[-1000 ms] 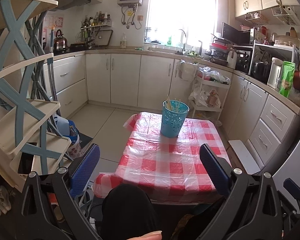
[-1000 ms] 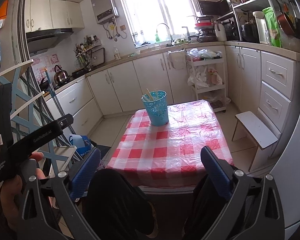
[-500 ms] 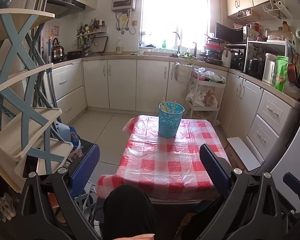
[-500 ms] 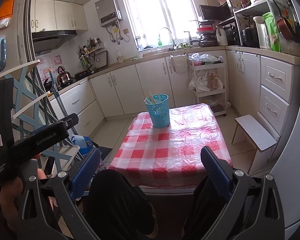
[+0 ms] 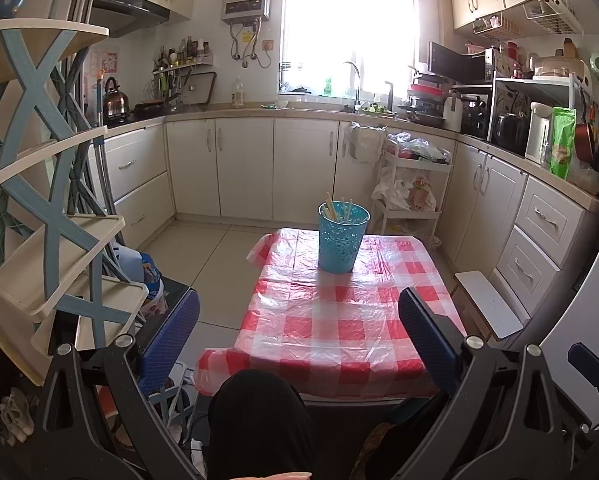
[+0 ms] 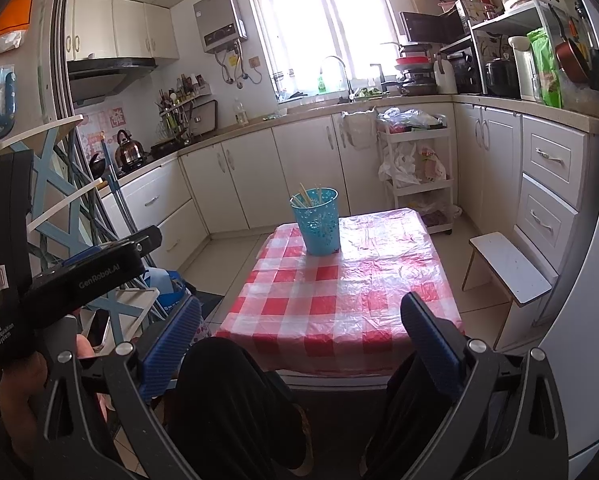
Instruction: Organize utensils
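Holder: one blue cup (image 5: 343,240), frame centre, on checked table (image 5: 339,320)
Contents: several chopsticks (image 5: 331,208) (count unclear)
Left gripper (image 5: 299,336): jaws wide, empty
Right gripper (image 6: 301,340): jaws wide, empty

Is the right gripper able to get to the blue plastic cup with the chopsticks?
Probably yes: the open right gripper faces the blue plastic cup across bare checked tablecloth, though far back.

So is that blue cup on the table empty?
No, the blue cup has several pale sticks standing in it, poking above its rim.
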